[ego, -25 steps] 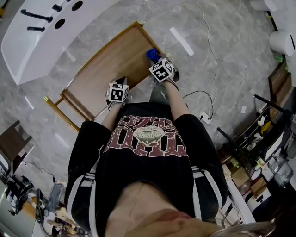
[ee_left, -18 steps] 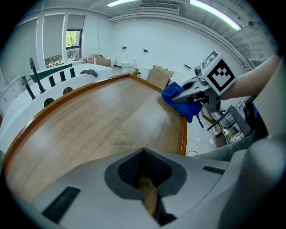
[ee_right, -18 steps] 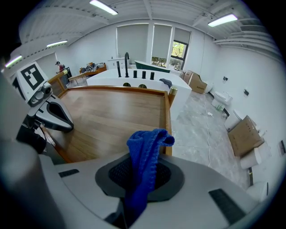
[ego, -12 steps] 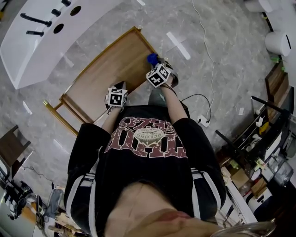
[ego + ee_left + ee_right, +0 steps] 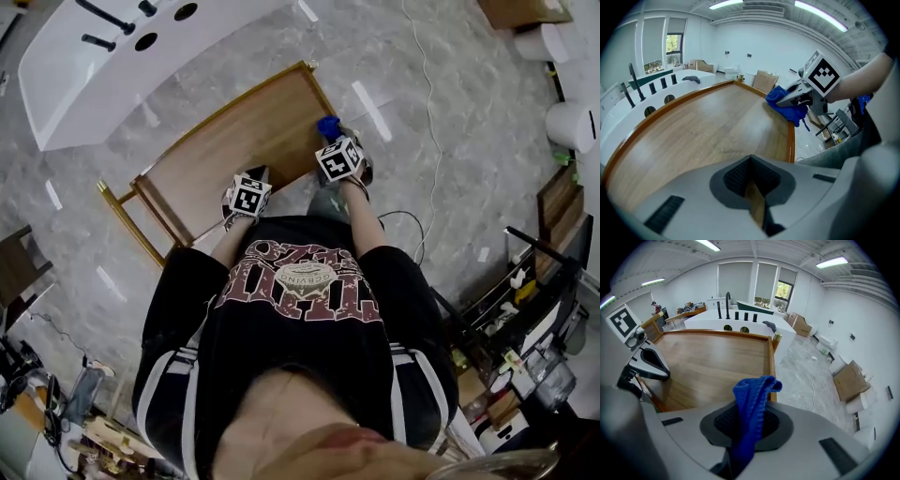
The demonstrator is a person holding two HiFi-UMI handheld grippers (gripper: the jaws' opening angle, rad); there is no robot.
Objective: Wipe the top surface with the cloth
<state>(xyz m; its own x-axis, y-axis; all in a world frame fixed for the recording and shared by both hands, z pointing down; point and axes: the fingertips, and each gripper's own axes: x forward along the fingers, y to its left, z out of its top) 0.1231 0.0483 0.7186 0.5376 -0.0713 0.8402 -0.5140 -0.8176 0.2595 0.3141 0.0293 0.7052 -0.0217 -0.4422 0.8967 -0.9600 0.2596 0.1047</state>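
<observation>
Where the blue knitted cloth (image 5: 752, 399) is concerned, it is found clamped between the jaws of the right gripper (image 5: 747, 427), with a crumpled fold standing up in front of them. In the head view the cloth (image 5: 327, 124) is seen at the right-hand rim of the rectangular wooden table top with a raised orange-brown edge (image 5: 234, 131), close to its far corner, with the right gripper (image 5: 333, 139) just behind it. From the left gripper view the cloth (image 5: 787, 103) is seen bunched at that rim, part of it hanging over the outer side. Whether it is pressed against the wood cannot be settled.

The left gripper (image 5: 752, 187) is held low over the near part of the table top (image 5: 703, 136). Its jaws are drawn together, only a thin sliver of wood showing between them, and nothing is gripped. In the head view the left gripper (image 5: 253, 178) is placed at the near edge of the table, well apart from the cloth.

Beyond the table a white bathtub with black fittings (image 5: 112, 66) is noted. The table is stood on a grey marbled floor (image 5: 450, 84), across which a thin white cable (image 5: 431, 103) is laid.
</observation>
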